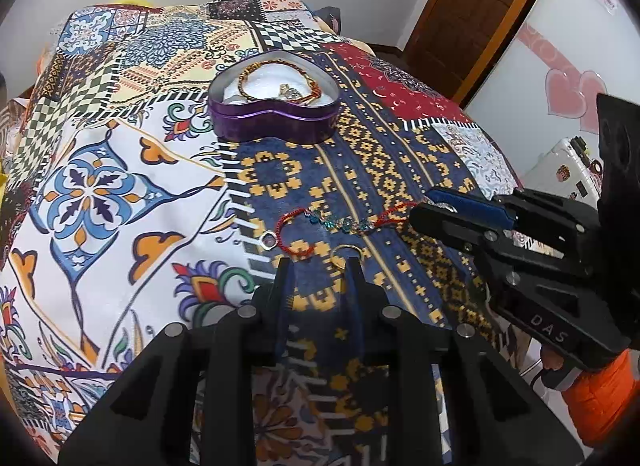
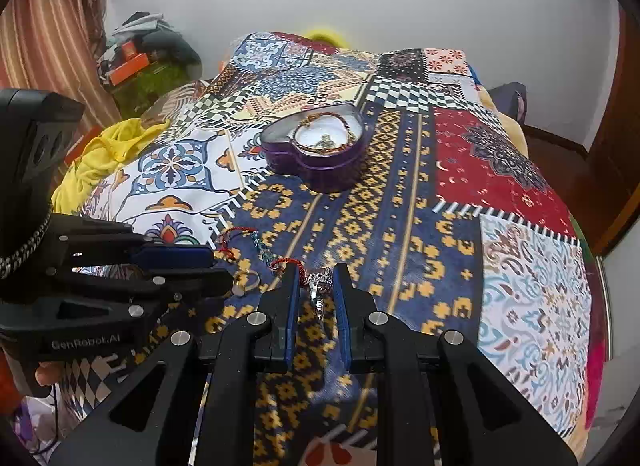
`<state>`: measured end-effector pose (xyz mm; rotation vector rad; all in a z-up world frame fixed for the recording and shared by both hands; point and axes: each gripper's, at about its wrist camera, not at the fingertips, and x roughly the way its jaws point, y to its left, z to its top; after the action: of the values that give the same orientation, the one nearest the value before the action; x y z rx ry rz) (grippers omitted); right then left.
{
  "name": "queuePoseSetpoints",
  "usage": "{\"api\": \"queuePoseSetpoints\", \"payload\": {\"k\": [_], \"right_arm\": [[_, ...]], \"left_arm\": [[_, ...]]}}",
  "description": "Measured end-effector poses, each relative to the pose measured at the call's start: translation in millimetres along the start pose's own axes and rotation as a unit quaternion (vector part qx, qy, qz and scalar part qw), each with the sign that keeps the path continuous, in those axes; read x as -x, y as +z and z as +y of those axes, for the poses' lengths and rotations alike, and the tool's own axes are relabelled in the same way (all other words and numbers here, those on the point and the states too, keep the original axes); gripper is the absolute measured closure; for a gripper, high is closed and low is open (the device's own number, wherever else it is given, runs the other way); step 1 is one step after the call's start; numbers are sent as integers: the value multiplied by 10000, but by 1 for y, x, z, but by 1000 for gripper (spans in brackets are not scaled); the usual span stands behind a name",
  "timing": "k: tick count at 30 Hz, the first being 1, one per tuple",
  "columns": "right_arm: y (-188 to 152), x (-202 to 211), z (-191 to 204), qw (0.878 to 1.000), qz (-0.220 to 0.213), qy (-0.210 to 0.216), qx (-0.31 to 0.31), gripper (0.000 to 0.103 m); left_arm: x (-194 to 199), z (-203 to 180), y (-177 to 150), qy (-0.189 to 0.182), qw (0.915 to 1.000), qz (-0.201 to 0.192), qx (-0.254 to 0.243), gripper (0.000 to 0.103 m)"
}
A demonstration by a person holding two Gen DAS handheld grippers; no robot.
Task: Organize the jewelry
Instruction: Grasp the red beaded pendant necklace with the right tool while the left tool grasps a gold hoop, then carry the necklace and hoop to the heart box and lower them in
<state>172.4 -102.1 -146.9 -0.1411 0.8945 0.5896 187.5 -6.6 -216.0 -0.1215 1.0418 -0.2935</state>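
Note:
A red cord bracelet with blue-green beads lies on the patchwork blanket. My right gripper comes in from the right, shut on the cord's right end. In the right wrist view a silver charm sits between its pads, and the red cord runs out to the left. My left gripper stands narrowly open with only blanket between its fingers. A gold ring lies just off its right fingertip. Further back, a purple heart-shaped tin holds a braided bracelet and a small silver piece on white padding.
The blanket covers a bed that drops away on all sides. A yellow cloth and a clutter pile lie to the left. A wooden door and a white suitcase stand to the right. An orange sleeve holds the right gripper.

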Motion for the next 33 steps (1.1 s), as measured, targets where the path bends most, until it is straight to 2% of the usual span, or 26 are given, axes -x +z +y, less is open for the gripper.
{"api": "queuePoseSetpoints", "payload": {"k": [7,19,22,25,33], "right_arm": [[-9,2,-7,10000,48,-76,-20,88],[-18,3,-10,9997,251,-45,-36,87],[-18,5,-11,9996,292,-13,-60,81],[-19,7,-10,9996,289,-50,-51,75],[-25,11,-12,9996,259,-141,34,74]], "left_arm": [[-3,-14,-1,-76,9999,37,-143,78],[-13,-18,3,181,9996,-3,-231,78],[-14,-17,4,185,9995,-31,-246,78],[-14,-17,3,151,9995,-53,-275,86],[-7,-18,-4,176,9992,-119,-333,86]]}}
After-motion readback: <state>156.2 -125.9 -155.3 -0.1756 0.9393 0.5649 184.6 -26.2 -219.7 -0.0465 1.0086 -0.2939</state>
